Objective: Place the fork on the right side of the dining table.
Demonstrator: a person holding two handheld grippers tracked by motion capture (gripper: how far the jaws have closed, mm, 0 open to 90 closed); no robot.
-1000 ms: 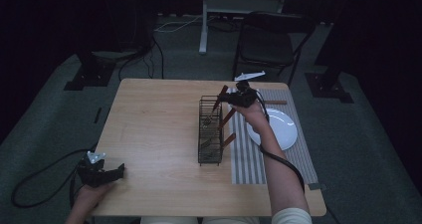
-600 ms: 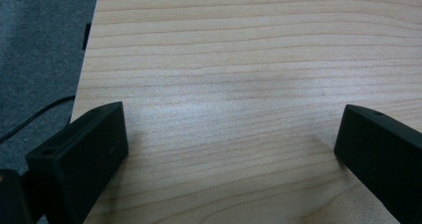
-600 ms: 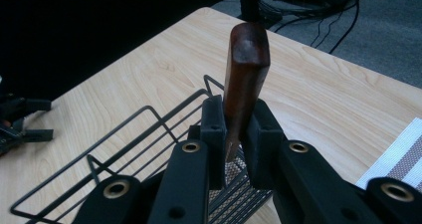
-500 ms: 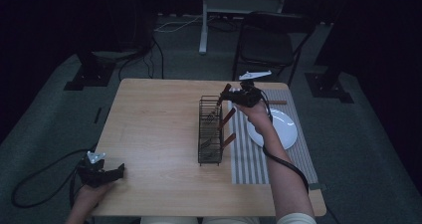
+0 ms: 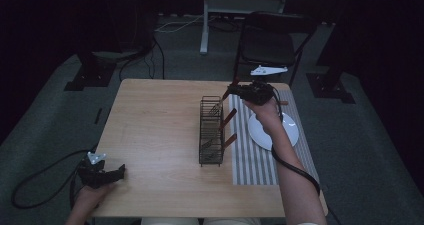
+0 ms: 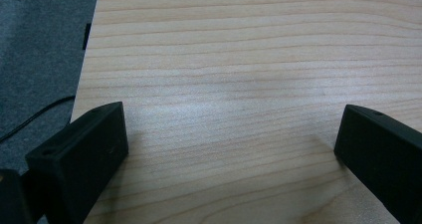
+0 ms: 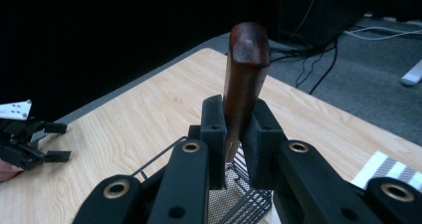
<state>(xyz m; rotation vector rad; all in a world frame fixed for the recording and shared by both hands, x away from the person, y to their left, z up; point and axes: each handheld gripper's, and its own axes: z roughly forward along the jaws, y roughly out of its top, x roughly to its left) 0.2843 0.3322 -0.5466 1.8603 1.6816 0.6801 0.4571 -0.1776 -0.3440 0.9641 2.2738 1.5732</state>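
My right gripper hovers over the far end of a black wire rack, shut on the brown wooden handle of a utensil. The utensil's mesh head hangs down into the rack's top. In the right gripper view the jaws clamp the handle from both sides, with the mesh below. Two more wooden-handled utensils lean out of the rack. My left gripper rests open on the table's near left corner, its jaws wide apart over bare wood.
A grey striped mat lies right of the rack, with a white plate on its far right side. A dark chair stands behind the wooden table. The left gripper shows far off in the right gripper view.
My right gripper has drifted a little right and up over the rack's far end, still holding the utensil. The left gripper has stayed in place.
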